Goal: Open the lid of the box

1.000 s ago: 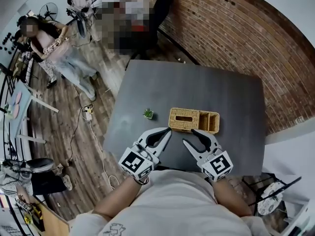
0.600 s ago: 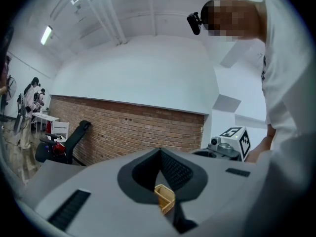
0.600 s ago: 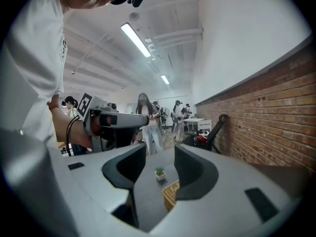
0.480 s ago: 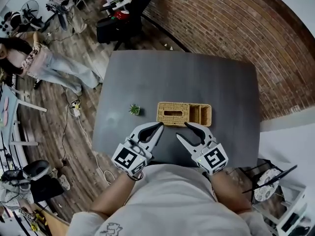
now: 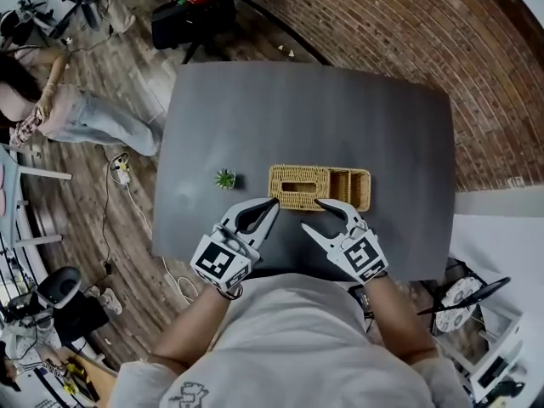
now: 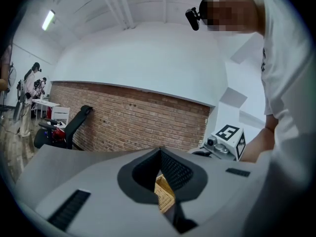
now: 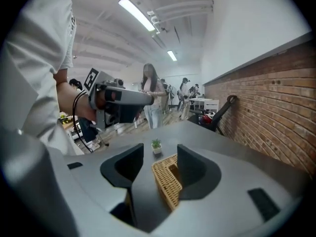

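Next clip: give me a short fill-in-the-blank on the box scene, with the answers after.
In the head view, the potted plant stands to the ___ of the woven box.
The box's lid is ___.
The wall beyond the table is built of ___.
Missing words: left; closed; brick.

Inspected: the box (image 5: 319,187) is honey-tan wicker in an open weave. The surface (image 5: 340,117) is plain dark grey. The plant (image 5: 225,178) is green, in a white pot. The left hand-held gripper (image 5: 274,202) and right hand-held gripper (image 5: 311,213) have pale grey shells, black pads and black-and-white square markers. The wall (image 5: 408,32) is red-brown brick. The floor (image 5: 127,83) is brown wood planks.
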The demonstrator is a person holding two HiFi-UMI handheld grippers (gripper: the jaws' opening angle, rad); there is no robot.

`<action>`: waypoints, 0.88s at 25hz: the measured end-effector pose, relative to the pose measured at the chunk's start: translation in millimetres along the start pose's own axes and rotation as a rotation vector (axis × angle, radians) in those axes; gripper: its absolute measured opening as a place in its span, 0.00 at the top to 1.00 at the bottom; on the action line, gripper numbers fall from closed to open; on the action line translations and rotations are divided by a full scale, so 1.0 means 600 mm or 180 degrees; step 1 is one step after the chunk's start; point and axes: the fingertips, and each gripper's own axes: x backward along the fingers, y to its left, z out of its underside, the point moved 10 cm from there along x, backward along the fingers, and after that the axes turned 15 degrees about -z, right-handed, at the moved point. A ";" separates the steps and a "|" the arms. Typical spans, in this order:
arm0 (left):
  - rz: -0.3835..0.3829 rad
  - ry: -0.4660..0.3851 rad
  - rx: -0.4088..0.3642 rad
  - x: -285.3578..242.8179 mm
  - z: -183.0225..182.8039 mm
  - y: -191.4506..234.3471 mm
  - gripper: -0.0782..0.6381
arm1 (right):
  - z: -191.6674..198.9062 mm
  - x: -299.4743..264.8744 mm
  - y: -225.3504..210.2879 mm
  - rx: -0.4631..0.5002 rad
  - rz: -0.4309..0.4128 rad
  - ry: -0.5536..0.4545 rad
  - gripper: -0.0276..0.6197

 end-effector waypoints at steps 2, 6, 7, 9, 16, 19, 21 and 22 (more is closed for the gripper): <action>-0.0001 0.0066 0.0010 -0.007 0.015 0.010 0.88 | 0.033 -0.022 -0.012 0.0012 -0.0103 0.0232 0.62; 0.0037 0.0173 -0.0007 -0.022 0.041 0.024 0.88 | 0.079 -0.058 -0.035 0.0075 -0.0242 0.0715 0.62; 0.0055 0.0192 -0.0020 -0.024 0.047 0.027 0.88 | 0.087 -0.067 -0.040 0.0111 -0.0269 0.0808 0.61; 0.0077 0.0224 -0.0013 -0.029 0.060 0.038 0.88 | 0.099 -0.087 -0.047 0.0177 -0.0323 0.0969 0.60; 0.0073 0.0359 0.0019 -0.044 0.094 0.072 0.88 | 0.133 -0.138 -0.060 0.0455 -0.0422 0.1403 0.57; 0.0075 0.0406 0.0024 -0.048 0.104 0.084 0.88 | 0.142 -0.152 -0.062 0.0525 -0.0442 0.1521 0.56; 0.0078 0.0428 0.0022 -0.053 0.109 0.092 0.88 | 0.149 -0.161 -0.067 0.0565 -0.0441 0.1601 0.56; 0.0078 0.0434 0.0027 -0.056 0.111 0.095 0.88 | 0.153 -0.164 -0.070 0.0580 -0.0446 0.1644 0.56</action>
